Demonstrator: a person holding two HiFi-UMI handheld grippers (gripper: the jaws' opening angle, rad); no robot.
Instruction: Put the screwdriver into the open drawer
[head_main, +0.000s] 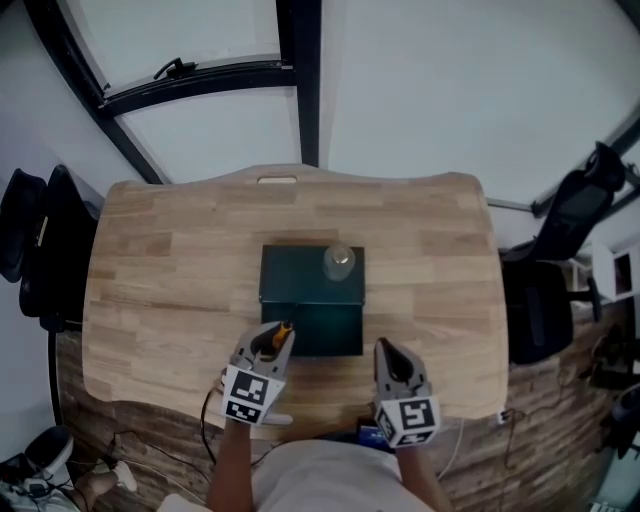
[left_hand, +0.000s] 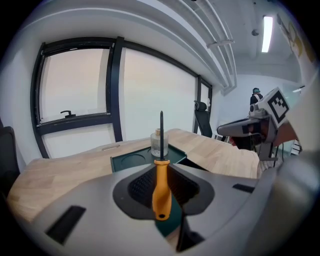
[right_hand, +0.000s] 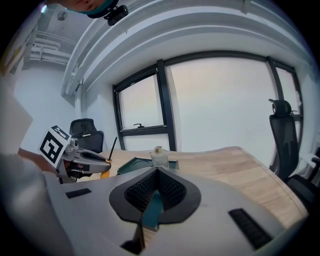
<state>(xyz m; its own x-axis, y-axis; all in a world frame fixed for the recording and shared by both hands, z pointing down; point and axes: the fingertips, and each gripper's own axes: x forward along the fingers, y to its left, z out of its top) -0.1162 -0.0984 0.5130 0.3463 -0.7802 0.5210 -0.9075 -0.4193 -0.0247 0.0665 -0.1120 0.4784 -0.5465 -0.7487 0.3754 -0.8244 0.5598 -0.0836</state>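
Seen from above, the left gripper (head_main: 277, 340) holds the orange screwdriver (head_main: 284, 330) near the table's (head_main: 160, 290) near edge, just short of the open drawer (head_main: 335, 328), with the right gripper (head_main: 387, 350) beside it. In the left gripper view, the fingers (left_hand: 139, 187) are clenched on the screwdriver's handle, with the shaft upright. In the right gripper view, that gripper's fingers (right_hand: 172, 190) are pressed together.

Both forearms (head_main: 229, 462) reach up from the bottom edge of the head view, side by side and roughly parallel, each hand carrying its tool with the marker cube (head_main: 250, 396) facing the camera. The left tongs (head_main: 281, 336) sit lower centre-left, jaws clamped on the orange handle of a screwdriver (left_hand: 161, 192) whose shaft points straight up and forward. The right tongs (head_main: 386, 349) sit lower centre-right, level with the left pair, jaws drawn together with nothing between them.
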